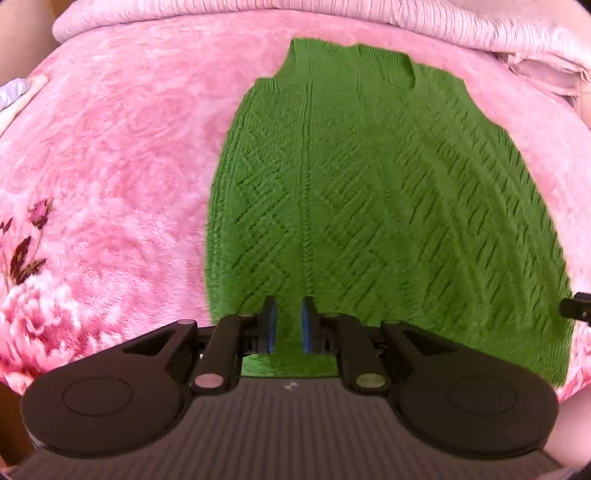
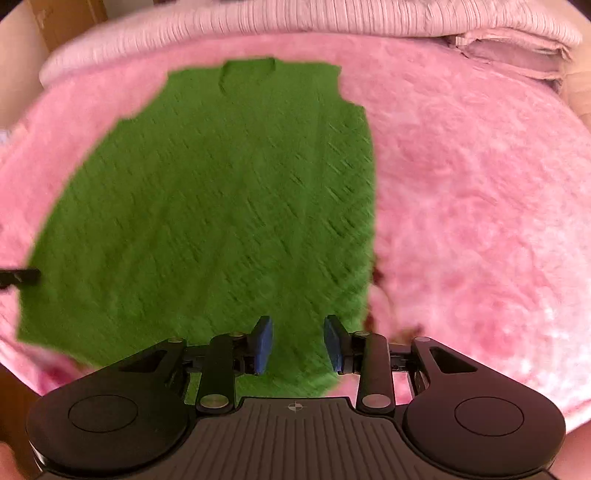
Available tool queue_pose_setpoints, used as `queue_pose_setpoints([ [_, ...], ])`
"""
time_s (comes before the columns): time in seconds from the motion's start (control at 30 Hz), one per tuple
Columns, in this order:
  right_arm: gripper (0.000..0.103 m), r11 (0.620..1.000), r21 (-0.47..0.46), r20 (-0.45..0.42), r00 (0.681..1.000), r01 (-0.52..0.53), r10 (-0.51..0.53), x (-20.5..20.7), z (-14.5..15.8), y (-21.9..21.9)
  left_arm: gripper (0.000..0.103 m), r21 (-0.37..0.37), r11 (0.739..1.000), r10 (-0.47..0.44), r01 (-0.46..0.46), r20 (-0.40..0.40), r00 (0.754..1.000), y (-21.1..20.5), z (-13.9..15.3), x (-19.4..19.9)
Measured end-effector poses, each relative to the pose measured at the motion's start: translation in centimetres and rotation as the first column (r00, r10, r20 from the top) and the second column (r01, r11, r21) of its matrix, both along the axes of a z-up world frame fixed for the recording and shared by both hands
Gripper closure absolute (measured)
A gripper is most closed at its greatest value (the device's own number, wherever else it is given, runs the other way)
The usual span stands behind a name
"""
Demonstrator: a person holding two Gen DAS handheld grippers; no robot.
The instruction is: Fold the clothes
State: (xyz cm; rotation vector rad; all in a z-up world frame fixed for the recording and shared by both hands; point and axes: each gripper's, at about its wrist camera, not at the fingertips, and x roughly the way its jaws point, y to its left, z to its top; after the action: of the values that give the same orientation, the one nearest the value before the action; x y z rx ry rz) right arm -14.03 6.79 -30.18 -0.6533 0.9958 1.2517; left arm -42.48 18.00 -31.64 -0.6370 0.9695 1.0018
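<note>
Nearest each camera, two grippers are hovering over one green knitted sweater (image 1: 369, 206): the left gripper (image 1: 289, 325) is holding its blue pads a narrow gap apart with nothing pinched, and the right gripper (image 2: 298, 345) is standing wider, also empty. The sweater is lying flat on one pink plush blanket (image 2: 480, 203), stretching toward twelve o'clock, collar farthest. Beyond it, one pale pink ribbed cloth (image 2: 332, 18) is lying along the far edge.
</note>
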Motion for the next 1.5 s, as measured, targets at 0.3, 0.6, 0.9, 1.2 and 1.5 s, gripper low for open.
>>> queue_pose_setpoints([
  [0.3, 0.068, 0.930, -0.360, -0.080, 0.995, -0.079, 0.054, -0.3, -0.6, -1.6, 0.078, -0.287, 0.958, -0.029, -0.026, -0.185, 0.982, -2.5, 1.4, 1.6],
  [0.6, 0.068, 0.974, -0.225, -0.072, 0.997, -0.037, 0.022, 1.5, 9.4, -1.0, 0.072, -0.116, 0.993, 0.017, -0.034, -0.146, 0.989, -4.1, 14.2, 3.3],
  [0.9, 0.068, 0.991, -0.131, -0.090, 0.996, -0.036, 0.025, 0.8, 14.3, -0.7, 0.070, -0.006, 1.000, -0.009, 0.008, -0.118, 0.993, -4.8, 20.6, 5.1],
  [1.2, 0.068, 0.988, -0.148, -0.099, 0.993, 0.049, -0.064, 0.8, 14.2, -2.1, 0.070, -0.043, 0.999, -0.028, 0.024, -0.108, 0.994, -5.0, 19.3, 4.2],
  [1.5, 0.068, 0.977, -0.130, -0.139, 0.973, 0.168, -0.186, 0.8, 10.2, -3.3, 0.069, -0.118, 0.993, -0.026, 0.023, -0.024, 0.999, -3.5, 12.9, 0.1],
])
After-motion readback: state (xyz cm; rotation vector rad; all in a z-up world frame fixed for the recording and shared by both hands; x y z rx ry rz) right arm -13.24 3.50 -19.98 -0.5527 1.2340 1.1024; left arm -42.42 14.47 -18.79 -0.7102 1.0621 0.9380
